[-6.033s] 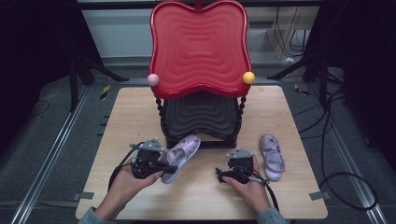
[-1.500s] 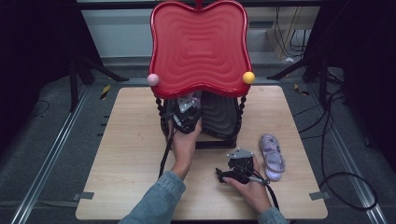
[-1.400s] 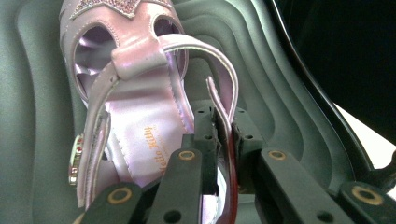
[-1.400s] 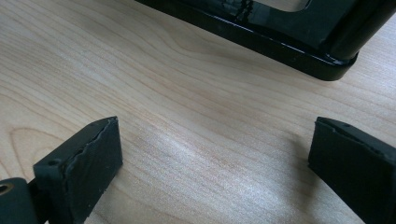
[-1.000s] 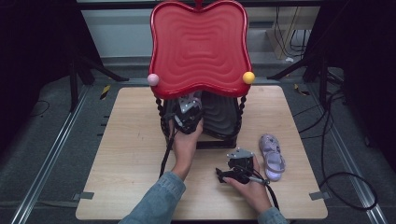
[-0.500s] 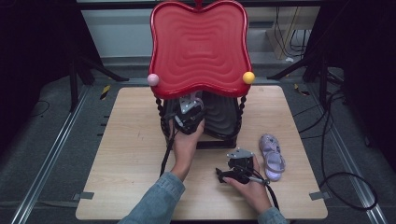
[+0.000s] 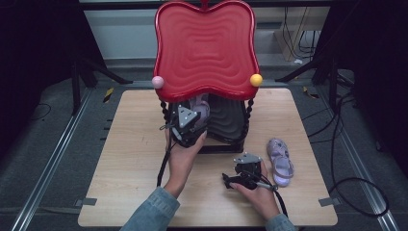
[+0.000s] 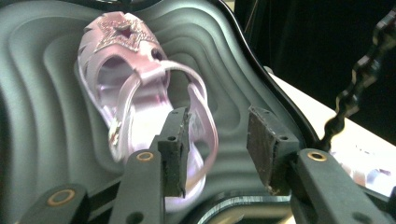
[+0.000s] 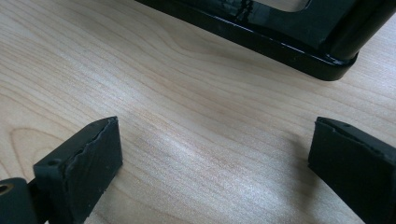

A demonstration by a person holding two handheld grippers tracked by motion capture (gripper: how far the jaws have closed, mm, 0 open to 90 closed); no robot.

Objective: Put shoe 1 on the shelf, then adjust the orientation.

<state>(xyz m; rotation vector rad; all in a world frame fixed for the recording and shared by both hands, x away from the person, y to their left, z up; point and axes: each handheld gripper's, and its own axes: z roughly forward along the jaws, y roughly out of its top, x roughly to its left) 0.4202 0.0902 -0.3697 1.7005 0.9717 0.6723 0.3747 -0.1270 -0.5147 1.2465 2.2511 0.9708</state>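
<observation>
My left gripper [image 7: 188, 126] sits at the mouth of the rack's lower shelf [image 8: 42, 140], under the red top tray [image 7: 204, 48]; its jaws have just been opening and now stand part open, gripping nothing; the left pad crosses in front of the sandal's heel strap in the left gripper view, the right pad stands clear over bare shelf. The pink sandal [image 8: 135, 98] lies on that dark ribbed shelf, star strap toward the back, heel strap toward me, near the shelf's front lip; in the high view I see it [image 7: 199, 107] tucked under the tray's front edge. Room is tight here; the tray overhangs above and the twisted post [image 7: 165, 113] stands just beside the gripper on the left; on the right side of the shelf there is open ribbed surface as far as the other post [image 7: 248, 118].

My right gripper [image 7: 245, 174] rests low over the counter [image 7: 130, 144], jaws wide apart and holding nothing; the right gripper view shows bare wood between the pads [image 9: 79, 163] and the rack's black base edge [image 9: 261, 39] ahead. The second sandal [image 7: 280, 155] lies flat on the counter just beside that gripper, well inside the right edge; the counter's left half is open.
</observation>
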